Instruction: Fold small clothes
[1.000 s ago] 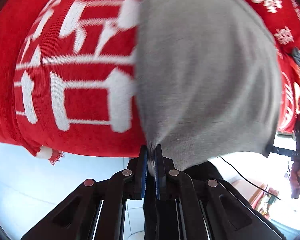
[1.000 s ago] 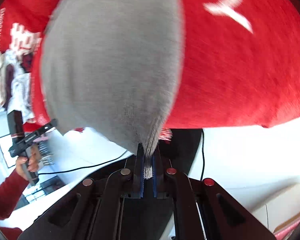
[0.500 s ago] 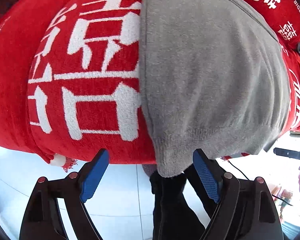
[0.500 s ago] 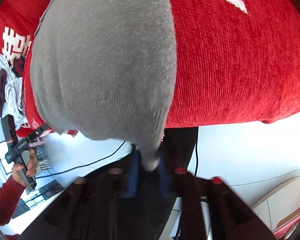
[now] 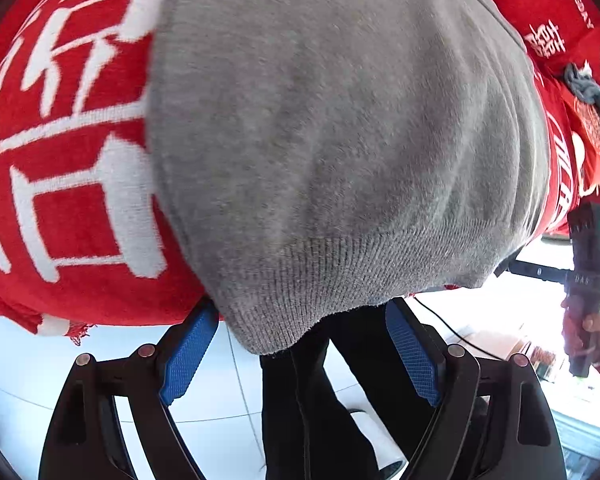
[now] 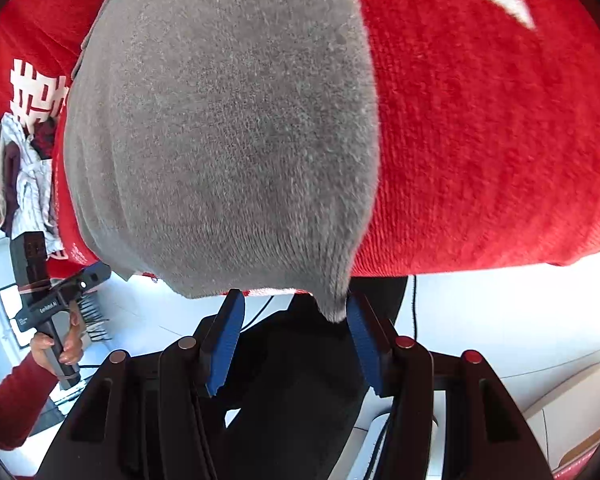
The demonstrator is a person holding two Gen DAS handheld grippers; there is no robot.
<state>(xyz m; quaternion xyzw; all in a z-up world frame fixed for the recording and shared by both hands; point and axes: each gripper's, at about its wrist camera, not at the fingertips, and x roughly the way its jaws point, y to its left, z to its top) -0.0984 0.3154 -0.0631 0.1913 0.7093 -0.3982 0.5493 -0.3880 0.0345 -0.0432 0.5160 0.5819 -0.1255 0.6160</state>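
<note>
Grey knit garment lies spread flat on the red lettered cloth covering the surface, near hem draping off the edge, both left claw and right claw wide, gripping nothing, likely so the fold settles undisturbed.

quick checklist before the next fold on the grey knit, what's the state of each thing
1. Left tongs open, off the cloth: ok.
2. Right tongs open: ok, though the hem corner hangs against one blue pad.
3. Grey knit garment lying on the red cloth: ok.
4. Garment flat, without wrinkles: cannot tell, view too close.
5. Ribbed hem overhangs the near edge: not ok for a neat fold.
6. Fold edges aligned: cannot tell.
</note>
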